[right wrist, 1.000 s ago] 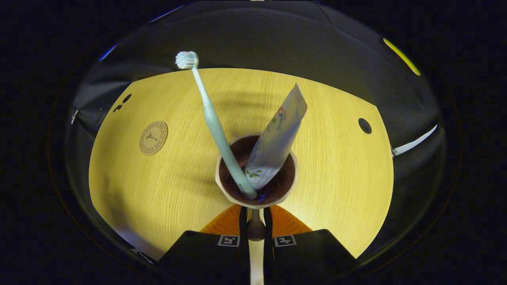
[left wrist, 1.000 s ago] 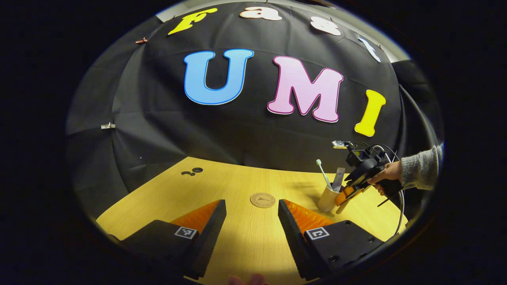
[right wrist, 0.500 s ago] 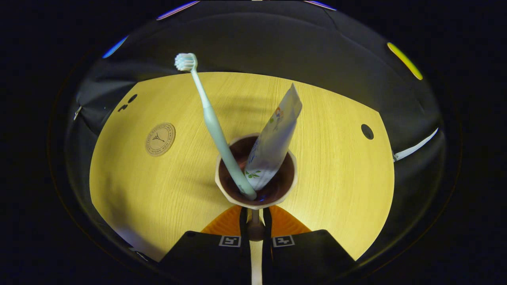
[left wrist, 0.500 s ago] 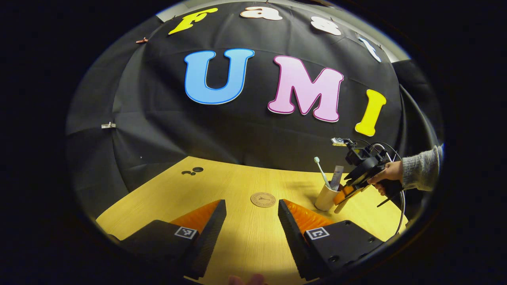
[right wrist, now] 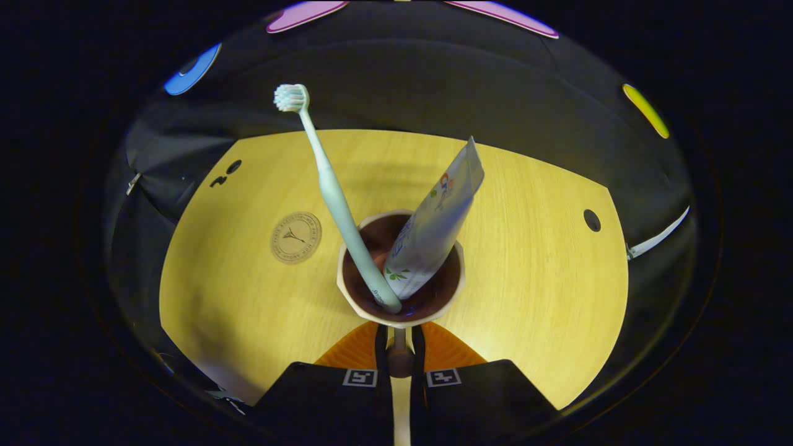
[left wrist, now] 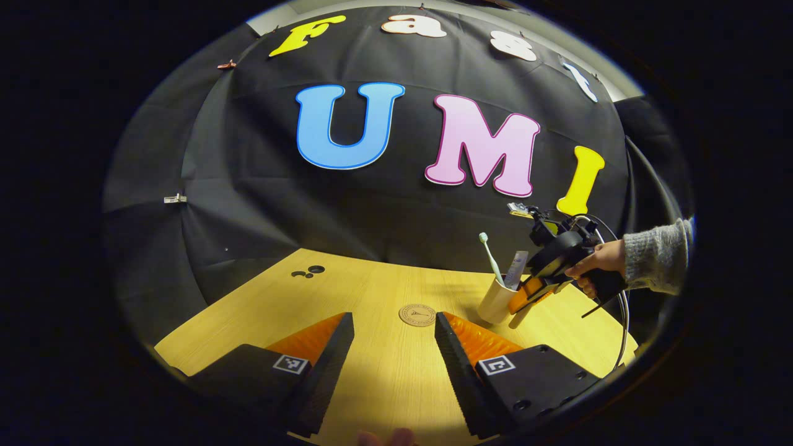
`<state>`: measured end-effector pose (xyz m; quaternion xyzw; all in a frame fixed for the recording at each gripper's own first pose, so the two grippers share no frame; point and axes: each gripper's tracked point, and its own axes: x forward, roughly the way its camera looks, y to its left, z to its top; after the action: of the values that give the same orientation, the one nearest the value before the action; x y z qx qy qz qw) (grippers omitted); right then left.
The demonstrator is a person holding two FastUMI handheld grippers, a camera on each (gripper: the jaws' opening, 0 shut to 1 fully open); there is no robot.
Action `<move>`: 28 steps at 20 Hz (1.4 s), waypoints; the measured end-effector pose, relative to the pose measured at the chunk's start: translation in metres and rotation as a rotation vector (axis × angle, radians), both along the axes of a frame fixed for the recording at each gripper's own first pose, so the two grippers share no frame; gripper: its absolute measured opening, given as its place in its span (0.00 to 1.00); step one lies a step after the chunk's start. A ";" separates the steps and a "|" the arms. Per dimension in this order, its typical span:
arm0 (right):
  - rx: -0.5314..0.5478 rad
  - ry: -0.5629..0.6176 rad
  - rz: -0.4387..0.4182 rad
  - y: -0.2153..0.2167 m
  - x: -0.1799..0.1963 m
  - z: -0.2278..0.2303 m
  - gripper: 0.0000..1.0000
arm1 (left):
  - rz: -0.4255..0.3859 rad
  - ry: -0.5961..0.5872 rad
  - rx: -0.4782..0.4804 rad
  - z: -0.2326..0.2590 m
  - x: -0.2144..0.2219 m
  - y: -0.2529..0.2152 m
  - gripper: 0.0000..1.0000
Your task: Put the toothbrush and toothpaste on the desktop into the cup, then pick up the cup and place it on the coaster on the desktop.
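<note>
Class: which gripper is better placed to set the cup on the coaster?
Right. The right gripper already grips the cup by its handle, near the coaster; the left gripper sits open, holding nothing.

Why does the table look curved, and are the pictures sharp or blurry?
Fisheye bending: in the right gripper view the table edge bows into an arc; in the left gripper view the wall bulges. Both are sharp: the toothbrush bristles look crisp, and light pools brightly on the wood.

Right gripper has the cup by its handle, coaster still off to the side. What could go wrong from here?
1. The right gripper pinches only the cup handle; the cup may swing or slip.
2. The toothbrush and toothpaste lean loose and could tip out.
3. The coaster is small; the cup may land off-centre.
</note>
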<state>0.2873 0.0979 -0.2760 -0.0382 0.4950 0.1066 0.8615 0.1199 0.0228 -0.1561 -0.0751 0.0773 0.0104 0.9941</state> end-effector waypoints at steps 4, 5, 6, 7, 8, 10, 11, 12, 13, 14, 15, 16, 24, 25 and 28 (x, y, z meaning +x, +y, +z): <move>0.022 -0.004 0.039 0.047 0.005 0.010 0.14 | 0.010 0.001 -0.002 0.000 -0.013 0.016 0.84; 0.027 -0.004 0.048 0.059 0.007 0.013 0.14 | 0.013 0.002 -0.002 0.000 -0.017 0.021 0.85; 0.027 0.000 0.060 0.070 0.009 0.011 0.14 | 0.016 0.004 -0.003 -0.001 -0.020 0.025 0.85; 0.026 0.001 0.070 0.078 0.011 0.010 0.14 | 0.020 0.006 -0.004 -0.002 -0.024 0.030 0.85; 0.025 0.004 0.081 0.088 0.013 0.009 0.14 | 0.025 0.007 -0.004 -0.003 -0.027 0.034 0.84; 0.029 0.008 0.092 0.108 0.015 0.006 0.14 | 0.035 0.013 -0.009 -0.005 -0.033 0.044 0.85; 0.027 0.013 0.095 0.115 0.018 0.003 0.14 | 0.040 0.016 -0.012 -0.007 -0.035 0.048 0.85; 0.024 0.016 0.099 0.122 0.021 -0.002 0.14 | 0.045 0.018 -0.015 -0.008 -0.038 0.053 0.84; 0.020 0.020 0.103 0.128 0.023 -0.006 0.14 | 0.051 0.021 -0.017 -0.010 -0.039 0.057 0.84; 0.016 0.024 0.105 0.134 0.025 -0.011 0.14 | 0.056 0.024 -0.017 -0.011 -0.040 0.062 0.85; 0.013 0.029 0.109 0.141 0.027 -0.013 0.14 | 0.061 0.026 -0.017 -0.013 -0.041 0.066 0.85; 0.011 0.034 0.110 0.147 0.029 -0.016 0.14 | 0.067 0.028 -0.017 -0.014 -0.041 0.070 0.84; -0.024 0.035 0.116 0.166 0.044 -0.037 0.14 | 0.103 0.042 -0.027 -0.022 -0.039 0.093 0.85; -0.030 0.044 0.117 0.166 0.043 -0.036 0.14 | 0.104 0.044 -0.029 -0.022 -0.038 0.093 0.85; -0.060 0.035 0.137 0.167 0.045 -0.037 0.14 | 0.105 0.047 -0.034 -0.023 -0.036 0.093 0.85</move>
<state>0.3327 0.2647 -0.3127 -0.0959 0.5093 0.1510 0.8418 0.0841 0.1159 -0.1793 -0.0959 0.0965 0.0630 0.9887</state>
